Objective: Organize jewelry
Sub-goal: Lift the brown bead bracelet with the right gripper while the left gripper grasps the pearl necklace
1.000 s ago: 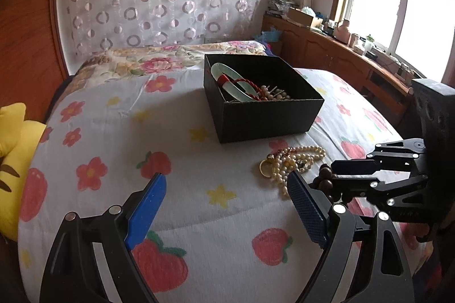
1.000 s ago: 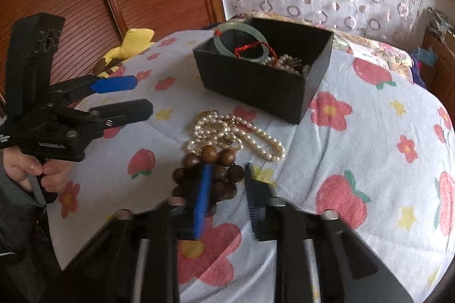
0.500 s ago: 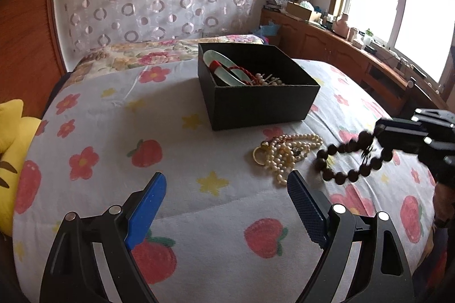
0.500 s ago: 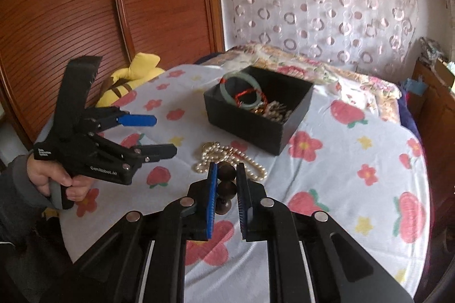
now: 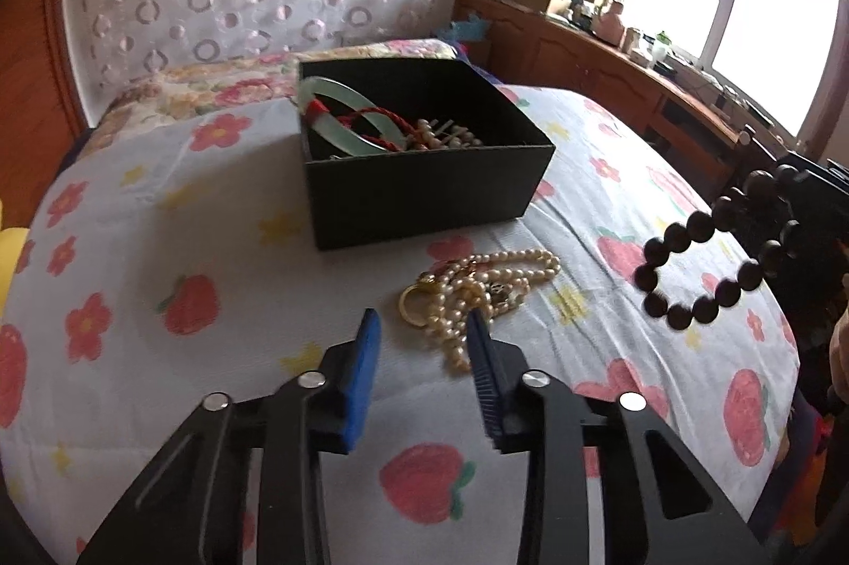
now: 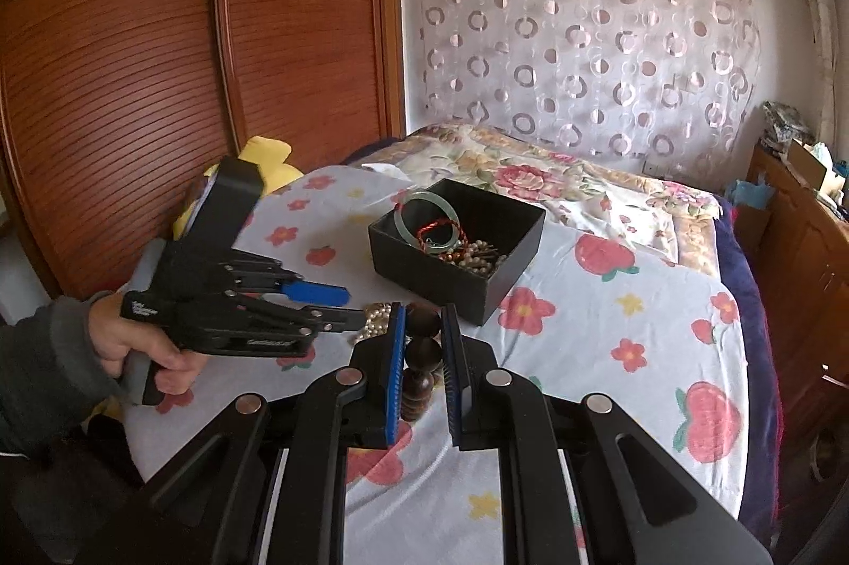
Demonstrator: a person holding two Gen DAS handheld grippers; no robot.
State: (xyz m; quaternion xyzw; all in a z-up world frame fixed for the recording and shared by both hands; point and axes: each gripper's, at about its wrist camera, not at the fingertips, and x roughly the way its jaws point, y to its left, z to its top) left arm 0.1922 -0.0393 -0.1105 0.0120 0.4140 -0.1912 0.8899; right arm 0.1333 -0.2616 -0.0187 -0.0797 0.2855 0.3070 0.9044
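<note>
Between right tool (image 6: 423, 326) pads: dark bead bracelet (image 6: 423, 353)

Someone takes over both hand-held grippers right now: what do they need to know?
Right hand-held gripper: shut on the dark bead bracelet, lifted off the bed.
Left hand-held gripper: closing just short of the pearl necklace; nothing between the pads yet.
Black box sits on the bed just beyond the pearls.
Done: the green bangle and some smaller pieces are in the box.
Left: drop the bracelet in the box, then pick up the pearls and box them too.
</note>
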